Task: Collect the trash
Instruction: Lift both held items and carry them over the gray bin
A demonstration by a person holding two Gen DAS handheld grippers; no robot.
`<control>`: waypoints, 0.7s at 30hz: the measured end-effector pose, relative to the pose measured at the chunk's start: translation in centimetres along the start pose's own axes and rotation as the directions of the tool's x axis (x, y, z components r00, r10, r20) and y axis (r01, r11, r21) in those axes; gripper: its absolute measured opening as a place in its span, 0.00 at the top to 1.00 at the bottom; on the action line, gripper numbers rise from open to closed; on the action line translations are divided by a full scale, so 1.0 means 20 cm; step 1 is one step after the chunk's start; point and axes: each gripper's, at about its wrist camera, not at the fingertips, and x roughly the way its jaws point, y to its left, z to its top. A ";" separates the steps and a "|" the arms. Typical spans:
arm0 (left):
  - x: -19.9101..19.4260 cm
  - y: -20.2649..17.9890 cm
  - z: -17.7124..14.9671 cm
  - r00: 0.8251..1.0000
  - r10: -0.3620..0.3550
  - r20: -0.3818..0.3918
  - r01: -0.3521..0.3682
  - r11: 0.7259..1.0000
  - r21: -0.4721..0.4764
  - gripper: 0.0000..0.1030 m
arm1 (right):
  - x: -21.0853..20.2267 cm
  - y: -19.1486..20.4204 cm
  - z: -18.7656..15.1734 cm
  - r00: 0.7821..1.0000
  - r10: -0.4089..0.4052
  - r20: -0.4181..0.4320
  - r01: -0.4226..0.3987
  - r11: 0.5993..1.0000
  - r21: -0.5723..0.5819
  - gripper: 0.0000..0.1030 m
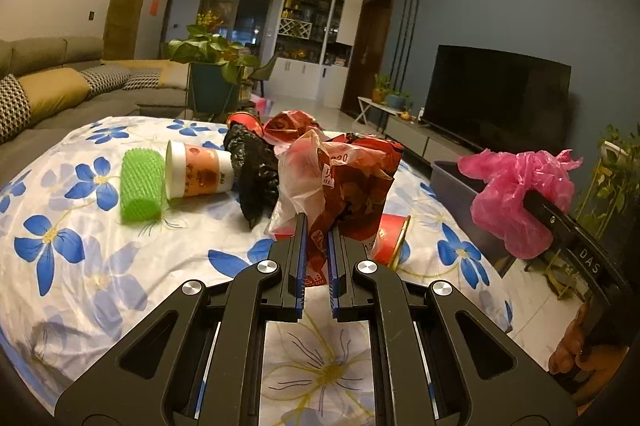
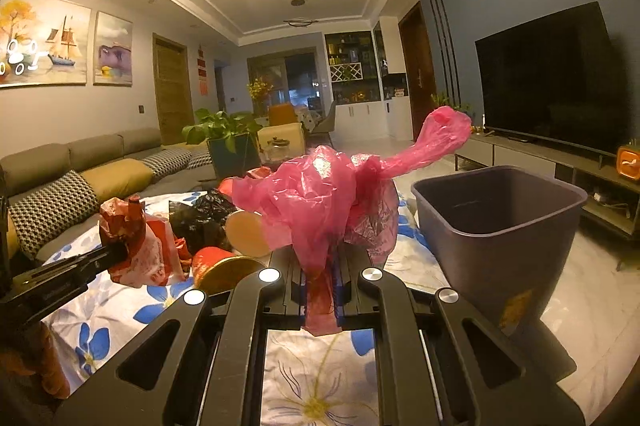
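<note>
My left gripper (image 1: 317, 226) is shut on a red snack wrapper (image 1: 356, 185), which is bunched with a white and red plastic bag and held above the flowered tablecloth (image 1: 80, 266). My right gripper (image 2: 322, 258) is shut on a crumpled pink plastic bag (image 2: 316, 197), lifted over the table beside the grey trash bin (image 2: 500, 218). In the left wrist view the pink bag (image 1: 516, 193) shows at the right, in front of the bin (image 1: 452, 177). The wrapper (image 2: 136, 242) and the left gripper (image 2: 116, 254) appear at the left of the right wrist view.
On the cloth lie a green mesh sleeve (image 1: 141, 185), a tipped paper cup (image 1: 200, 173), a black plastic bag (image 1: 256, 177) and a red cup (image 1: 390, 240). A sofa (image 1: 52, 93) stands to the left, a TV (image 1: 496, 97) and plants to the right.
</note>
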 end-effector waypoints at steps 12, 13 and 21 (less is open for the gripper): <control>0.00 -0.09 0.09 0.999 -0.026 0.027 0.025 0.999 0.039 0.92 | -0.07 -0.08 0.04 0.998 -0.045 0.045 0.044 0.999 0.018 0.89; 0.01 -0.11 0.11 0.999 -0.036 0.034 0.034 0.998 0.044 0.92 | -0.08 -0.09 0.05 0.997 -0.053 0.051 0.052 0.998 0.018 0.89; 0.10 -0.42 0.33 0.975 -0.214 0.064 0.205 0.971 0.124 0.92 | -0.10 -0.22 0.17 0.974 -0.179 0.138 0.179 0.984 0.018 0.89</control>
